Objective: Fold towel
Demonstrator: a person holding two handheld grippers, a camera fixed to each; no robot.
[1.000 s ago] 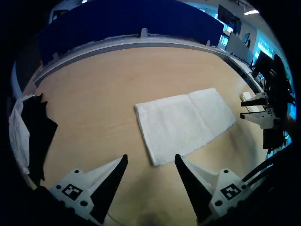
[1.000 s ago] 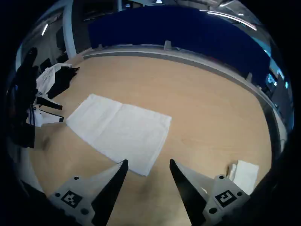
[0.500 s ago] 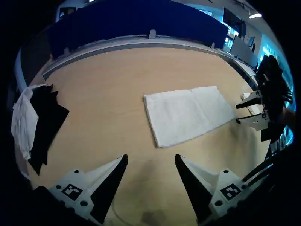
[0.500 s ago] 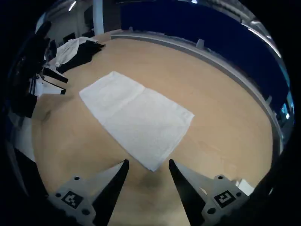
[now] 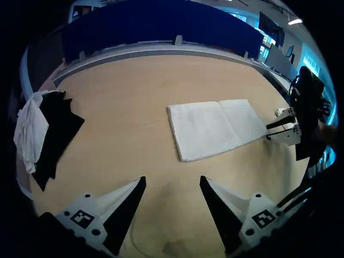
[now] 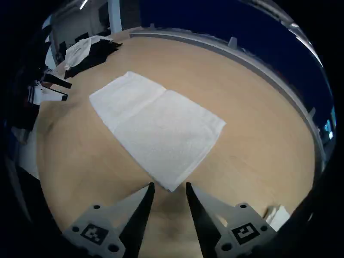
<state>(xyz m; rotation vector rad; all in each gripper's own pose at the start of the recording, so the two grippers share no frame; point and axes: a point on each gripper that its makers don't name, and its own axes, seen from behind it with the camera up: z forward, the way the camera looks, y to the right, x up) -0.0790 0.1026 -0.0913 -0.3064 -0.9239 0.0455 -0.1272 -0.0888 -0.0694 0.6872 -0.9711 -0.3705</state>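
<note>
Towel [image 6: 159,129]: likely soft, light, limp | right gripper [image 6: 168,185]: narrowly open, straddling near corner, likely best hold | left gripper [image 5: 172,178]: wide open, empty, towel ahead

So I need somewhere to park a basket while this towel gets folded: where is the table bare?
The widest bare tabletop lies between the towel and the blue divider along the far edge. Another free patch sits between the towel and the black and white cloth pile. Crowded: the towel corner at the right gripper.
</note>
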